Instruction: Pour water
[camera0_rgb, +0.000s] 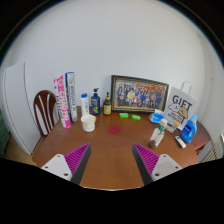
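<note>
The tongs (111, 160) stand open over the near part of the desk (112, 150), their two fingers spread wide with one magenta pad (77, 158) on each inner face and nothing between them. Far beyond the fingers, along the back edge of the desk, stand two bottles: a clear one with a blue label (95, 101) and a smaller dark one (107, 104) just beside it. One white cup (88, 123) sits in front of them, apart from both, a little nearer the tongs. One framed picture (139, 95) leans against the wall behind, and one white bag printed GIFT (179, 106) stands to its right. To the left of the bottles are some upright books or boxes (66, 96); their exact count is hard to make out. Two small flat pieces, one green (124, 115) and one pink (136, 116), lie before the frame. A cluster of blue and white items (172, 130) by the bag is too small to name. The desk is brown wood against a plain white wall (110, 45), with one wooden chair back (44, 110) showing at its left end. Whether the bottles hold water cannot be told.
</note>
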